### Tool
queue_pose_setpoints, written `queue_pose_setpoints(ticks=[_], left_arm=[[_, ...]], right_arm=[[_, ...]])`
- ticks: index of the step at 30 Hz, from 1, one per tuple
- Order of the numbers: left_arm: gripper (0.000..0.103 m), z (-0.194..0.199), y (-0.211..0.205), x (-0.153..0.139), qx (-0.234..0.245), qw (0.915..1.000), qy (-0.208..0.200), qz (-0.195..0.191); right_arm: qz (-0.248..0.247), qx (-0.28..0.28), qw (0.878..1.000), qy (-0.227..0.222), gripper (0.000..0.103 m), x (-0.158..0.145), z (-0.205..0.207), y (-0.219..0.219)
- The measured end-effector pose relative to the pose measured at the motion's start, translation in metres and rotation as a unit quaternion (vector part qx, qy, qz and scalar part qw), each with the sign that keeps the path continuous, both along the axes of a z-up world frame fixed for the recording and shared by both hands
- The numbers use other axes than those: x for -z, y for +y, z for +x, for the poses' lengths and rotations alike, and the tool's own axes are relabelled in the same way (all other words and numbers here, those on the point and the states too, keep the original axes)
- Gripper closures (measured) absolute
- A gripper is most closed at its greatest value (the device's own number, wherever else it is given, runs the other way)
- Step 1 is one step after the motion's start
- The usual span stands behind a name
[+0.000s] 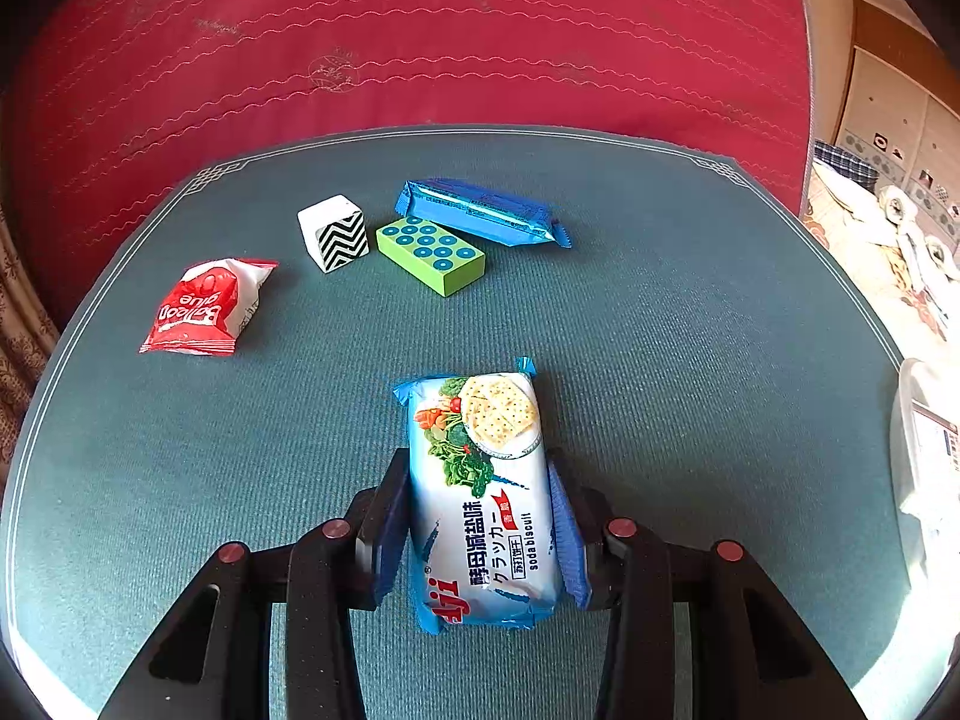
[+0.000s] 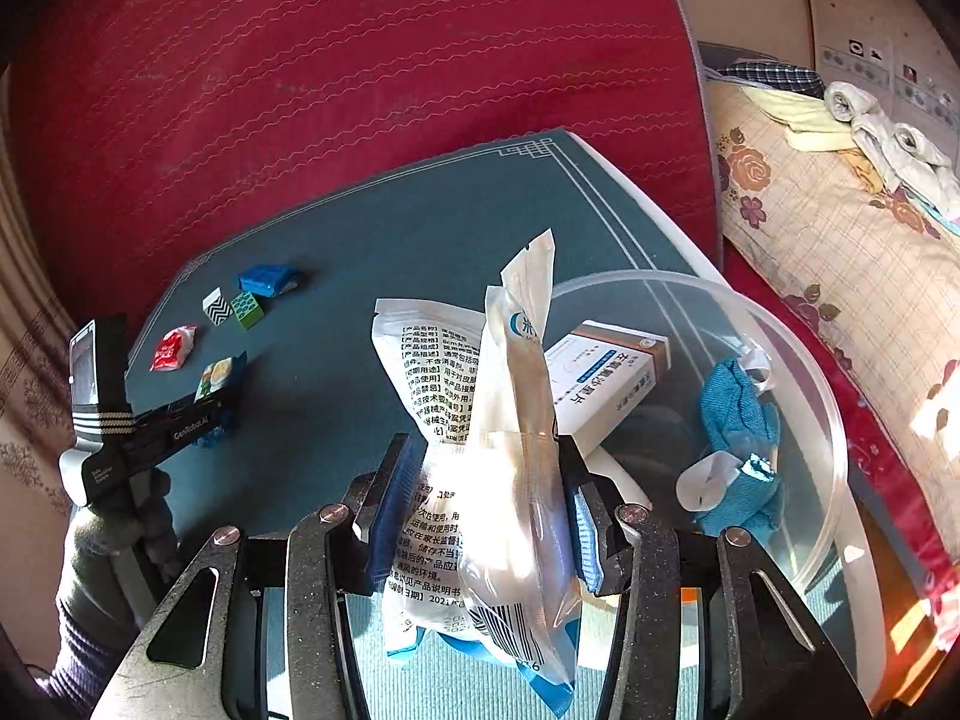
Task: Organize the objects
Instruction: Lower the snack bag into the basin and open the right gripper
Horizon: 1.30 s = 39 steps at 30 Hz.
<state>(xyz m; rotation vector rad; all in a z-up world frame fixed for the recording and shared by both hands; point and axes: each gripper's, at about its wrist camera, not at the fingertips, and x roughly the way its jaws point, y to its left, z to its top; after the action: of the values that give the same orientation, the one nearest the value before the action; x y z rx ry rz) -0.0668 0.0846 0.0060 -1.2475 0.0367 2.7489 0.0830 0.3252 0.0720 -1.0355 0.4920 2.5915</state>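
Left wrist view: left gripper (image 1: pixel 480 531) is clamped on the soda biscuit pack (image 1: pixel 483 498), pads on its two long sides near the lower half, pack lying flat on the green mat (image 1: pixel 690 360). Pack is light, foil-slick, and the crackers inside will break easily, so grip should stay gentle, across the long sides around mid-length as it is now. At 11 o'clock from the pack: red glue sachet (image 1: pixel 207 309), soft and puffy, best taken by the body, not the crimped ends. At 12 o'clock: zigzag cube (image 1: pixel 334 232), just beside the green dotted block (image 1: pixel 431 253), which sits just in front of the blue wafer bar (image 1: pixel 480 211). Cube and block are rigid, easy flat faces. Bar is thin and slippery.

Right wrist view: right gripper (image 2: pixel 480 516) is closed on a clear plastic pouch (image 2: pixel 519 462), held upright. A white printed pouch (image 2: pixel 420 372) stands behind it at 11 o'clock; probably also in the pinch, but overlap makes that hard to confirm. Both are limp, light, slick film; they will sag and can slide out, so hold low on the filled part. At 2 to 3 o'clock: clear bowl (image 2: pixel 831 420) holding a medicine box (image 2: pixel 612 372) and blue cloth (image 2: pixel 741 414). Left gripper (image 2: pixel 207 405) shows at 9 o'clock with the biscuit pack.
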Motion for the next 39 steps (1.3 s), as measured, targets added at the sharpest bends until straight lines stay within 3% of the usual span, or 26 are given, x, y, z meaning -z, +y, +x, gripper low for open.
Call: queue_pose_setpoints(ticks=[16, 26, 29, 32, 36, 39], left_arm=[[0.058, 0.003, 0.003, 0.0, 0.003, 1.0, 0.002, -0.006], [0.058, 0.005, 0.005, 0.0, 0.013, 0.9999, 0.002, -0.002], [0.058, 0.006, 0.005, -0.002, 0.031, 0.999, -0.008, 0.029], [0.058, 0.009, 0.004, -0.004, 0.043, 0.9978, -0.01, 0.05], [0.058, 0.012, 0.005, -0.008, 0.051, 0.9964, -0.012, 0.066], [0.058, 0.014, 0.007, -0.01, 0.056, 0.9958, -0.013, 0.071]], right_arm=[[0.034, 0.13, 0.991, -0.012, 0.056, 0.001, 0.026, 0.084], [0.033, 0.127, 0.99, -0.047, 0.056, 0.015, 0.03, 0.102], [0.001, 0.112, 0.993, -0.047, 0.055, 0.023, 0.027, 0.102], [0.013, 0.109, 0.993, -0.039, 0.054, 0.021, 0.029, 0.097], [-0.002, 0.117, 0.993, -0.005, 0.036, 0.014, 0.037, 0.099], [-0.008, 0.124, 0.992, 0.017, 0.033, 0.009, 0.044, 0.102]])
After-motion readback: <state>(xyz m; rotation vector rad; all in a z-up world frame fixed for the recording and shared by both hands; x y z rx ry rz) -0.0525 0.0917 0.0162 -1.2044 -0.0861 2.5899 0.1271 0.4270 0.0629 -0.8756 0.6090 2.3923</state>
